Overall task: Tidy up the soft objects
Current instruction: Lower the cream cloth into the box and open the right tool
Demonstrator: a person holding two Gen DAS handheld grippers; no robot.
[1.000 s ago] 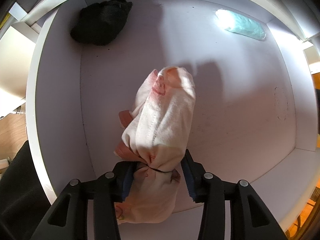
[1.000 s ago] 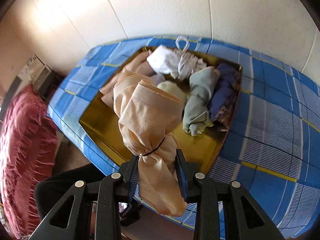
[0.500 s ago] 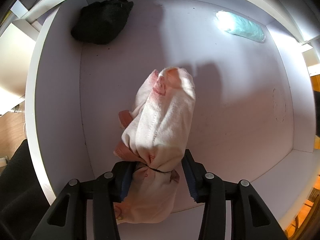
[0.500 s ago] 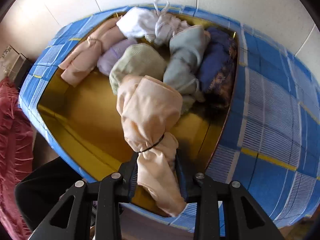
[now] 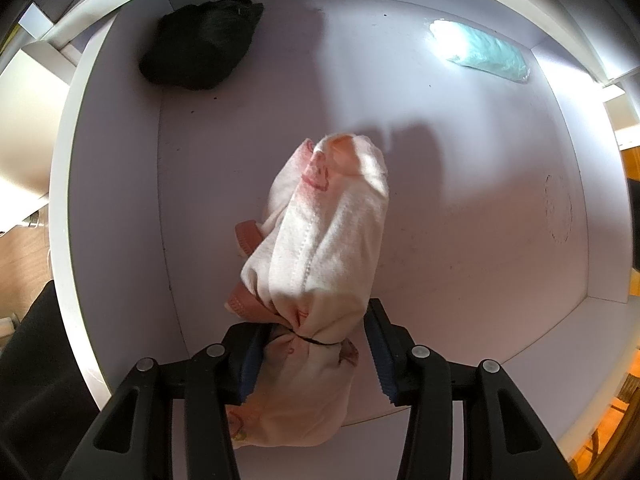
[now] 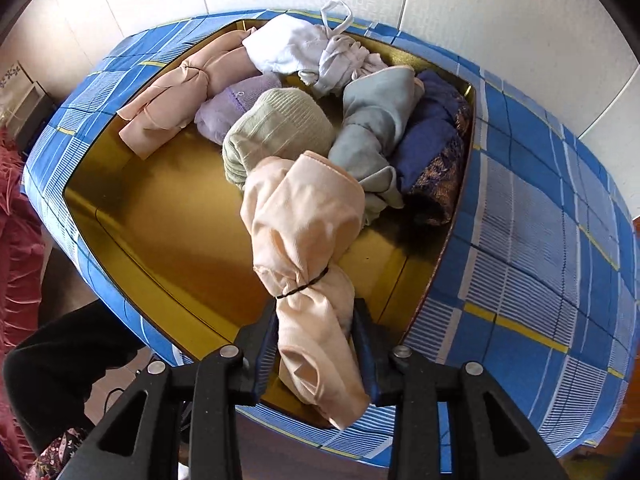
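In the left wrist view a white bundle with pink print (image 5: 324, 236), tied with a black band, hangs down into a white compartment (image 5: 460, 240). My left gripper (image 5: 316, 332) is shut on its tied neck, and its far end is close to the floor. A black bundle (image 5: 200, 52) and a pale teal one (image 5: 484, 54) lie in the far corners. In the right wrist view my right gripper (image 6: 314, 320) is shut on a peach bundle (image 6: 304, 216), also banded, above the near part of a yellow-lined box (image 6: 168, 216).
Several rolled cloths fill the box's far half: a peach roll (image 6: 180, 96), a lilac one (image 6: 228, 108), a green knit (image 6: 276, 128), a grey-green one (image 6: 372, 120), a navy one (image 6: 432, 148), a white one (image 6: 296, 48). Blue plaid fabric (image 6: 540, 208) surrounds the box. A dark sleeve (image 6: 60, 368) shows at lower left.
The right gripper has tipped downward and sunk toward the box with the peach bundle, so the box now fills the view. The left gripper and its bundle have stayed put.
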